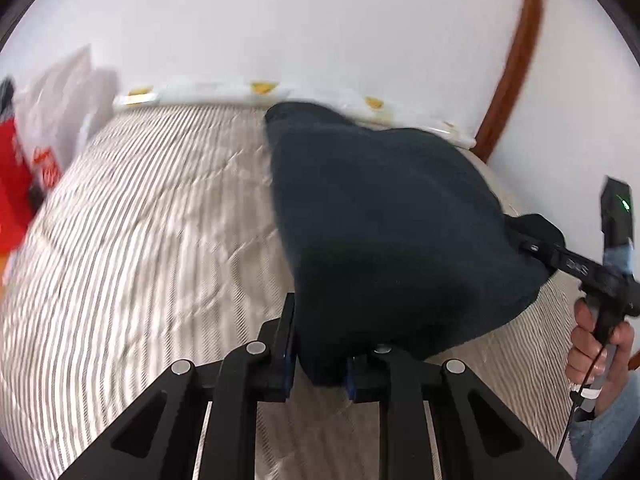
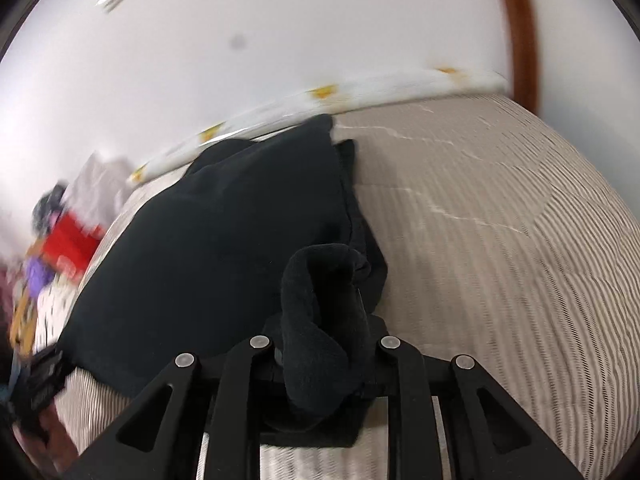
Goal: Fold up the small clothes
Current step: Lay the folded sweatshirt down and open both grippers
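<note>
Dark fleece garment [image 1: 384, 216] hangs gripped between left tongs [image 1: 320, 364] and right tongs [image 2: 320, 360] over striped bed [image 1: 152, 220]; loose cloth could slip free.

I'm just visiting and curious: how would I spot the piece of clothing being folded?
Look at the big bed with the striped cover. The dark garment rises above it, pinched at two corners by the left gripper and right gripper. It is the only near-black cloth there; the clutter beside the bed is red and white.
</note>
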`<state>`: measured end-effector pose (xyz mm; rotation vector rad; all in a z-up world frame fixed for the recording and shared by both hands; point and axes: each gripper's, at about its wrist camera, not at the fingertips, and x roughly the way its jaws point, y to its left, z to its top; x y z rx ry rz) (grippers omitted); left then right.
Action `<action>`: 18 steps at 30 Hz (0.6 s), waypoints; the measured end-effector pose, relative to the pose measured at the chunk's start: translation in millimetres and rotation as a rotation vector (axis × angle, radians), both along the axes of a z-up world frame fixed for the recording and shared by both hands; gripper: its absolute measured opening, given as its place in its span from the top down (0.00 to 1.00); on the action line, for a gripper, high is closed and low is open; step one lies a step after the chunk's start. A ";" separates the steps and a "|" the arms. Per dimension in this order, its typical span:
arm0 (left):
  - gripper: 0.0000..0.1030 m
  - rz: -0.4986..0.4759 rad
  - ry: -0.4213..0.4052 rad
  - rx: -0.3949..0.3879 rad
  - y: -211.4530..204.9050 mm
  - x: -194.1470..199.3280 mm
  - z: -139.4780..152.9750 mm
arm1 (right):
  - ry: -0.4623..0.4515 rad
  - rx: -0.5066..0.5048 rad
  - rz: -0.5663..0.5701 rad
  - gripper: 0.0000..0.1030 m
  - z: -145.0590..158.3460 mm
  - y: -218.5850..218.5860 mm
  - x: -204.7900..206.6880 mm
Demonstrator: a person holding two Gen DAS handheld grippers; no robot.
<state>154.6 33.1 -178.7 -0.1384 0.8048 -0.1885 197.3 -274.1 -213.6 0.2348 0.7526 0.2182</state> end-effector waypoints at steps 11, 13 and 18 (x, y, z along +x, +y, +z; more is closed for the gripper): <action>0.76 0.024 0.032 -0.027 -2.9 -35.0 12.7 | 0.015 -0.068 -0.063 0.74 9.4 -19.4 -56.7; 0.67 0.027 0.012 -0.013 -8.8 -42.7 27.7 | -0.007 -0.108 -0.099 0.72 23.9 -18.6 -70.0; 0.36 0.057 -0.079 0.017 -26.2 -50.7 67.4 | -0.056 -0.134 -0.115 0.45 66.5 -10.2 -96.8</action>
